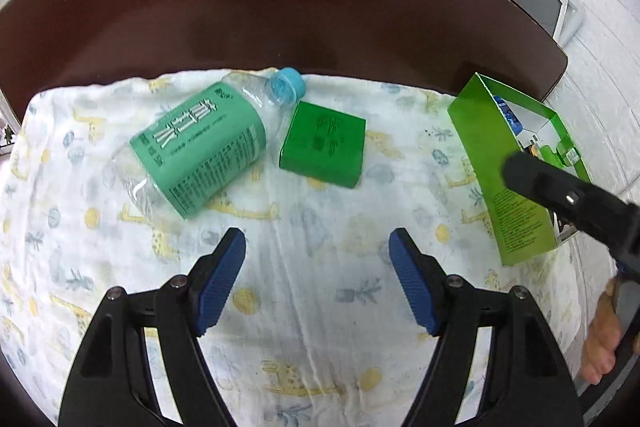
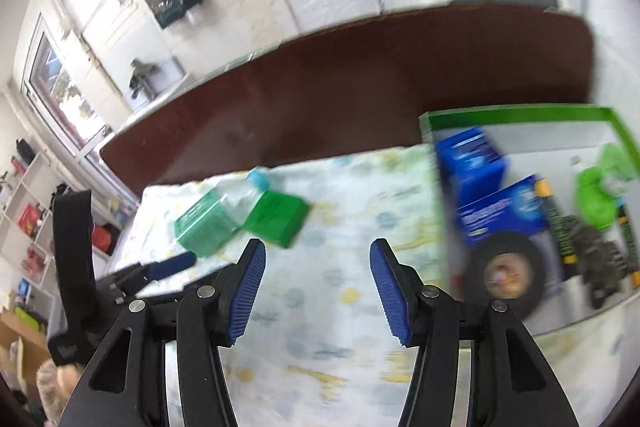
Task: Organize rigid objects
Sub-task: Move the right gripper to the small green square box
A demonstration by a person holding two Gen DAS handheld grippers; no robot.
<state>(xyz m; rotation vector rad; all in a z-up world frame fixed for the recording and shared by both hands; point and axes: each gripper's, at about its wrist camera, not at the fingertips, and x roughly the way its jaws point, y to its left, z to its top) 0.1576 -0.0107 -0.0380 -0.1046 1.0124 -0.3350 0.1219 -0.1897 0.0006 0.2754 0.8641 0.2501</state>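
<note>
In the left wrist view the left claw (image 1: 317,247) was spread and empty at lower centre; a bottle (image 1: 196,147) lay on its side touching a small green box (image 1: 324,149) on the cloth (image 1: 320,307) — both not yet put away.

In the right wrist view the right claw (image 2: 318,255) gaped empty, while the green tray (image 2: 520,115) at right already held blue boxes (image 2: 480,195) — judged partly done

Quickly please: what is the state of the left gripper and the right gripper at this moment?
Left gripper: open, holding nothing, above the patterned white cloth.
Right gripper: open, holding nothing.
</note>
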